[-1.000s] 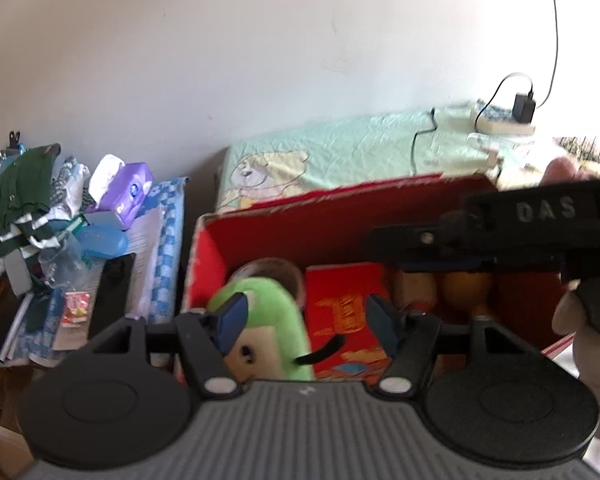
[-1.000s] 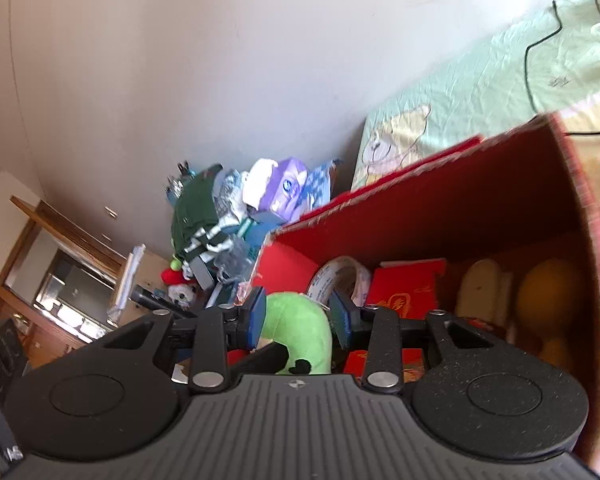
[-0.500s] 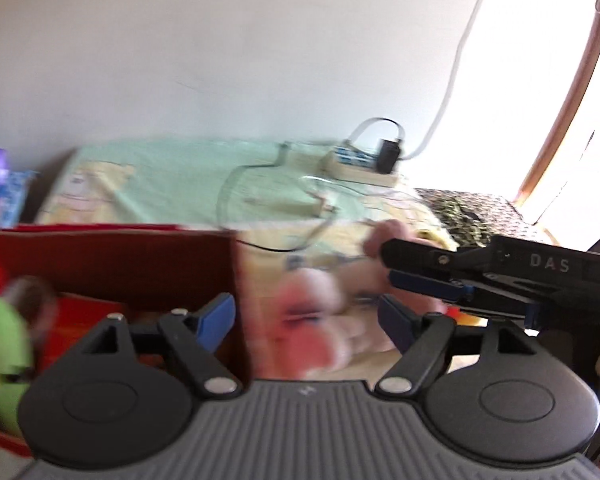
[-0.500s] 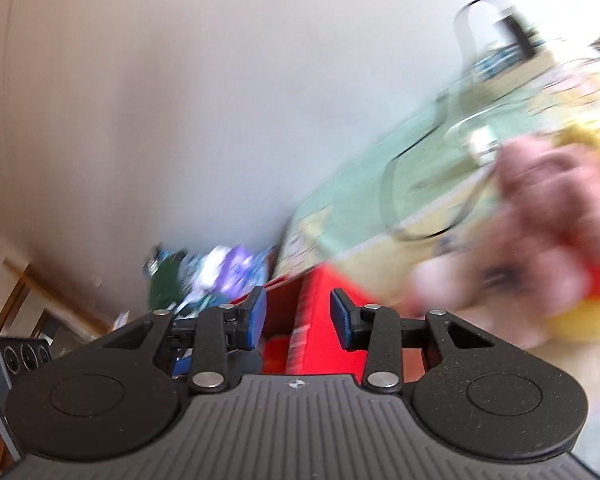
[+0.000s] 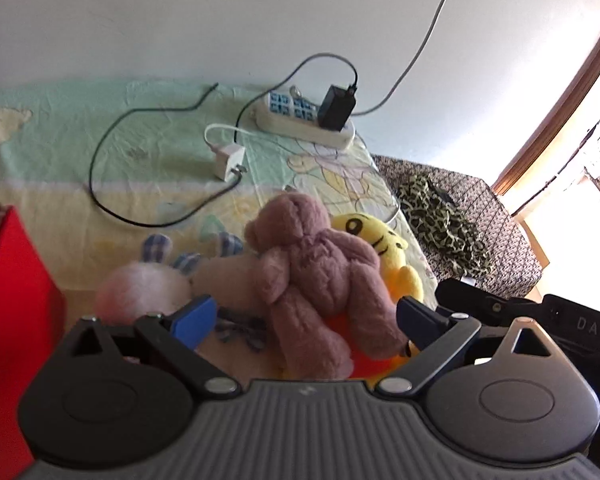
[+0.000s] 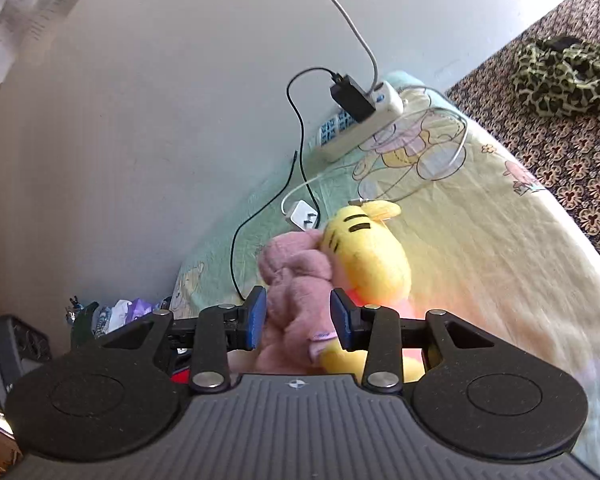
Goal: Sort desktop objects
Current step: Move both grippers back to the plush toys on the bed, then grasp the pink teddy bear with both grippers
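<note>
White wall fills top of both views; below it a pastel cartoon sheet (image 5: 148, 148) covers the surface. Red box (image 5: 8, 292) at left edge of left view. Mauve plush bear (image 5: 320, 276) lies centre frame, on top of yellow plush (image 5: 388, 248) and touching pink-white bunny plush (image 5: 140, 288) at its left. White power strip (image 5: 304, 120) with black charger (image 5: 337, 107) plugged in, upper centre; white adapter (image 5: 230, 160) lower left of it. Left gripper (image 5: 304, 318) fingers spread wide, holding nothing, bear between them. Right gripper (image 6: 298, 322) fingers part open, either side of the bear (image 6: 296, 280); contact unclear, yellow plush (image 6: 364, 256) just right.
</note>
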Action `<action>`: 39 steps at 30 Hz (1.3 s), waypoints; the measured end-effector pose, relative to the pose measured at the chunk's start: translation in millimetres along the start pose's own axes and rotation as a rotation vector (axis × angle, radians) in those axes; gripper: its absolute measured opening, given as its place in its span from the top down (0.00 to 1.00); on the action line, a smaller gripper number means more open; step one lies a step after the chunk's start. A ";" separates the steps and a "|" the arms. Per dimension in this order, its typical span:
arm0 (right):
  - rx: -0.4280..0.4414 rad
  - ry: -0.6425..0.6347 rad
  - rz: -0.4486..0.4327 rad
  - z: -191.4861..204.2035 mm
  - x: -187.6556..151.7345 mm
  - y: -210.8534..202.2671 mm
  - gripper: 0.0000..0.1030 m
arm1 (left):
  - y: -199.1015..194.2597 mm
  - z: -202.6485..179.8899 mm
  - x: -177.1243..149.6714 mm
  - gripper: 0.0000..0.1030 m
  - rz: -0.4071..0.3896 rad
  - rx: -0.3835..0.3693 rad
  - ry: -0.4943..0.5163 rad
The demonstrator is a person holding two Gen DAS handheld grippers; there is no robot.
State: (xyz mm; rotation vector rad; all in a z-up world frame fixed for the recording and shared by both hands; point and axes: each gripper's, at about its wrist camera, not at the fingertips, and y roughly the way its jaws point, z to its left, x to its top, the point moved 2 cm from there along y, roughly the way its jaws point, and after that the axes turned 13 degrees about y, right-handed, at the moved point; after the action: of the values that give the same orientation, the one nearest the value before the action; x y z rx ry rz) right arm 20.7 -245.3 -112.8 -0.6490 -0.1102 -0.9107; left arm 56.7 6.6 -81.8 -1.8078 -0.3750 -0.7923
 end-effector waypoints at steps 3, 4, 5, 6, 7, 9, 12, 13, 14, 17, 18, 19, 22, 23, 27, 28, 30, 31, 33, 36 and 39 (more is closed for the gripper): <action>0.016 0.018 0.040 -7.2 8.5 14.9 0.62 | 17.0 2.4 0.7 0.10 0.040 -0.022 -0.013; 0.021 0.025 0.052 -8.8 10.5 20.3 0.62 | 20.6 2.5 1.6 0.11 0.051 -0.035 -0.015; 0.027 0.032 0.066 -10.1 11.2 24.0 0.62 | 24.3 1.9 2.4 0.13 0.059 -0.043 -0.014; 0.034 0.042 0.084 -11.0 13.0 29.2 0.62 | 28.6 0.7 2.8 0.14 0.066 -0.044 -0.007; 0.040 0.049 0.103 -11.9 14.4 36.0 0.61 | 32.3 0.0 3.0 0.14 0.074 -0.043 -0.001; 0.028 0.051 0.125 -11.7 18.2 49.3 0.61 | 40.2 0.4 3.8 0.16 0.088 -0.052 -0.007; 0.021 0.056 0.154 -11.4 23.5 65.3 0.61 | 47.5 0.1 6.6 0.16 0.096 -0.066 -0.003; 0.022 0.063 0.165 -11.2 24.0 69.3 0.60 | 49.6 -0.1 7.8 0.16 0.096 -0.065 0.002; 0.023 0.065 0.171 -11.1 25.2 73.1 0.60 | 51.6 -0.1 9.0 0.16 0.094 -0.063 0.006; 0.032 0.070 0.182 -11.7 28.7 82.8 0.59 | 55.4 -0.6 12.1 0.16 0.089 -0.056 0.020; 0.039 0.075 0.187 -12.8 29.8 84.9 0.59 | 56.6 -1.8 13.0 0.16 0.087 -0.048 0.029; 0.046 0.080 0.194 -13.4 30.4 86.1 0.61 | 58.1 -2.9 13.9 0.16 0.087 -0.040 0.039; 0.054 0.067 0.211 -12.8 30.9 85.0 0.64 | 58.5 -8.0 13.3 0.16 0.091 -0.024 0.063; 0.057 0.063 0.219 -11.9 30.3 83.1 0.64 | 57.4 -9.2 12.4 0.17 0.095 -0.019 0.065; 0.066 0.036 0.245 -4.8 24.5 73.4 0.67 | 46.1 -14.0 6.1 0.17 0.096 -0.015 0.076; 0.071 0.033 0.251 -2.9 22.3 69.7 0.68 | 41.7 -15.1 4.3 0.17 0.093 -0.013 0.081; 0.083 0.032 0.266 0.5 16.9 62.5 0.69 | 31.9 -17.5 -0.4 0.17 0.089 -0.009 0.091; 0.085 0.028 0.270 2.9 13.9 58.8 0.69 | 26.7 -18.0 -3.1 0.17 0.087 -0.011 0.090; 0.088 0.007 0.274 8.5 6.5 50.2 0.69 | 16.0 -20.0 -9.2 0.17 0.083 -0.014 0.096; 0.081 -0.023 0.278 14.9 -6.1 38.4 0.69 | 2.0 -24.1 -20.9 0.17 0.080 -0.017 0.103; 0.067 -0.056 0.279 18.4 -19.9 26.7 0.69 | -9.1 -28.0 -33.1 0.17 0.091 -0.022 0.113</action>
State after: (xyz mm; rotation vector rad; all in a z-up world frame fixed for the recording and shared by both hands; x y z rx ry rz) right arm 31.9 -209.2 -117.7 -0.6103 -0.0969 -0.6176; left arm 17.7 -11.9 -91.9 -1.7787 -0.2093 -0.8330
